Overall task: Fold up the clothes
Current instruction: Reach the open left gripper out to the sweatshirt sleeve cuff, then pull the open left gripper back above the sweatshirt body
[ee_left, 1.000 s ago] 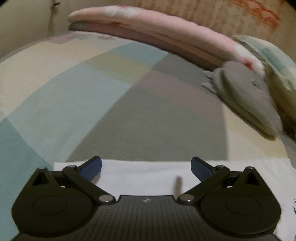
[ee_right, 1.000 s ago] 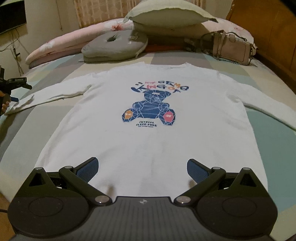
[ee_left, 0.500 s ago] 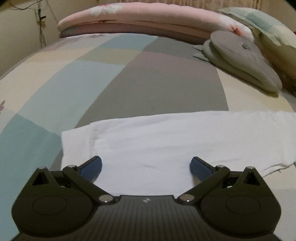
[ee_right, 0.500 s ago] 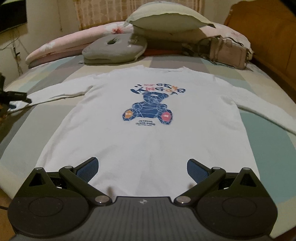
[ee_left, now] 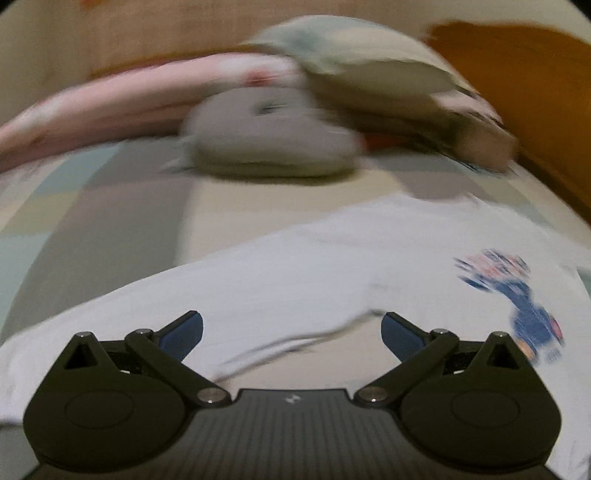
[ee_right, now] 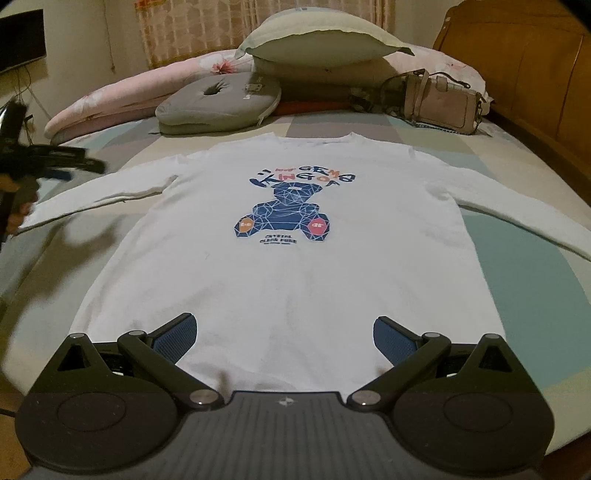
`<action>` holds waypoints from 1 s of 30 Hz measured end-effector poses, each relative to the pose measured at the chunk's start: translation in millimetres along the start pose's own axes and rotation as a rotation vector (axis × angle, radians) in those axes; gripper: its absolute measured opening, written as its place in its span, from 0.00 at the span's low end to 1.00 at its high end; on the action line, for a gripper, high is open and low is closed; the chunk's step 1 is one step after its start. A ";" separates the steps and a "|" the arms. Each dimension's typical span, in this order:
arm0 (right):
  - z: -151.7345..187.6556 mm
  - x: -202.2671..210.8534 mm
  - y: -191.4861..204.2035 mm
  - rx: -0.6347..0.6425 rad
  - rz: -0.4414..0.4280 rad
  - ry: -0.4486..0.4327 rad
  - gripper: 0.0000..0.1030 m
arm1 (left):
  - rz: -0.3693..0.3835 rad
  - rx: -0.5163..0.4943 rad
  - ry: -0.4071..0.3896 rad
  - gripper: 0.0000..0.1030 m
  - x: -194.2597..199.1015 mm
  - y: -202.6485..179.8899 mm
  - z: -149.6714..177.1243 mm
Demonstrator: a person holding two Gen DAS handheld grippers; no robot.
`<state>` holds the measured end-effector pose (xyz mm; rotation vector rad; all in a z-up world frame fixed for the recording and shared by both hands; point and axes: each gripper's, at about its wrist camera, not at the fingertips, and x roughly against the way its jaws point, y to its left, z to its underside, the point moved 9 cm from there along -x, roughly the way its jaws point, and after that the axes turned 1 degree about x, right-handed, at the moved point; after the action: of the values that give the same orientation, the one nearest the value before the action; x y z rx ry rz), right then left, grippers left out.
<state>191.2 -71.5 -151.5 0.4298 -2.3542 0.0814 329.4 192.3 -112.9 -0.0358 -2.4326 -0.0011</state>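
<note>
While the white sweatshirt (ee_right: 280,258) lies flat, print up, spread across the bed (ee_right: 517,280), collar toward the pillows (ee_right: 317,40), both grippers hold nothing. Right gripper (ee_right: 284,332): jaws apart over the hem. Left gripper (ee_left: 291,328): jaws apart above one sleeve; view blurred.

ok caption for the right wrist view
Open right tongs poised at the hem of a white bear-print sweatshirt spread flat on a bed.

A bed (ee_right: 524,258) with a patchwork cover of pale teal, grey and cream fills the dim, warm-lit room, backed on the right by an orange-brown wooden headboard (ee_right: 524,74). At its far end lie a pink floral bolster (ee_right: 122,92), a grey ring cushion (ee_right: 218,103), a pale green pillow (ee_right: 317,37) and a beige handbag (ee_right: 443,107). Behind them hangs a patterned curtain (ee_right: 184,33), with a dark screen (ee_right: 20,40) on the cream wall at left.
</note>
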 end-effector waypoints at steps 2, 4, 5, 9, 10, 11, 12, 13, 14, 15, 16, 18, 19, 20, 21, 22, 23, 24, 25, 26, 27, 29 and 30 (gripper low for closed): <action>1.8 0.7 -2.0 -0.006 0.002 0.000 1.00 | 0.022 -0.085 0.011 0.99 -3.5 -36.2 8.8; 5.7 1.9 -3.8 -0.007 0.003 0.006 1.00 | 0.048 -0.166 0.022 0.99 -6.0 -70.8 18.5; 7.7 2.4 -4.6 -0.005 0.003 0.009 1.00 | 0.074 -0.196 0.029 0.99 -4.8 -84.0 25.4; 17.6 -1.3 -9.0 -0.005 -0.001 0.029 1.00 | 0.092 -0.291 0.052 0.99 2.8 -111.1 54.0; 20.3 -2.9 -10.2 -0.006 -0.002 0.036 1.00 | 0.080 -0.300 0.061 0.99 2.1 -109.4 59.0; 23.9 -5.6 -12.2 -0.013 -0.002 0.045 1.00 | 0.059 -0.308 0.078 0.99 0.8 -106.1 65.8; 27.7 -8.8 -14.4 -0.022 -0.002 0.057 1.00 | 0.042 -0.313 0.086 0.99 0.4 -102.2 71.3; 31.2 -11.3 -16.3 -0.029 -0.002 0.067 1.00 | 0.031 -0.309 0.075 0.99 2.1 -97.3 74.1; 34.5 -13.6 -18.1 -0.035 -0.003 0.077 1.00 | 0.021 -0.302 0.070 0.99 4.5 -92.2 76.9; 37.8 -15.8 -20.2 -0.038 -0.002 0.086 1.00 | 0.012 -0.283 0.080 0.99 8.4 -86.9 79.5; 40.7 -17.7 -22.6 -0.037 0.002 0.093 1.00 | 0.002 -0.268 0.086 0.99 12.5 -82.5 81.2; 44.6 -19.6 -25.8 -0.024 0.009 0.081 1.00 | -0.025 -0.253 0.076 0.99 22.1 -78.6 80.2; 46.4 -20.3 -26.1 -0.013 0.011 0.073 1.00 | -0.026 -0.260 0.063 0.99 30.6 -81.0 79.9; 47.4 -20.8 -25.8 -0.003 0.016 0.067 1.00 | -0.017 -0.268 0.048 0.99 39.2 -86.4 79.7; 48.2 -21.2 -25.2 0.006 0.022 0.062 1.00 | 0.005 -0.269 0.037 0.99 46.4 -93.9 79.4; 48.9 -21.7 -24.6 0.016 0.028 0.057 1.00 | 0.041 -0.265 0.028 0.99 53.1 -104.2 79.2; 49.3 -22.1 -24.1 0.021 0.033 0.055 1.00 | 0.077 -0.261 0.020 0.99 60.1 -114.4 79.0; 49.2 -22.1 -24.0 0.023 0.033 0.055 1.00 | 0.115 -0.255 0.013 0.99 66.2 -125.1 79.3; 48.9 -21.9 -24.0 0.024 0.032 0.057 1.00 | 0.157 -0.246 0.009 0.99 70.2 -136.8 80.5; 48.7 -21.7 -24.1 0.025 0.031 0.058 1.00 | 0.197 -0.238 0.007 0.99 73.2 -148.3 82.1; 48.4 -21.3 -24.1 0.029 0.027 0.063 1.00 | 0.231 -0.230 0.010 0.99 73.6 -159.3 85.0; 46.8 -18.7 -25.5 0.020 0.014 0.074 1.00 | 0.280 -0.214 0.031 0.99 69.3 -176.5 95.0; 44.4 -16.1 -27.7 0.003 0.008 0.070 1.00 | 0.291 -0.203 0.053 0.99 64.0 -181.2 101.7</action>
<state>182.0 -101.1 -196.7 0.4126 -2.2869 0.1017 209.9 13.9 -146.8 -0.4742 -2.3448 -0.1169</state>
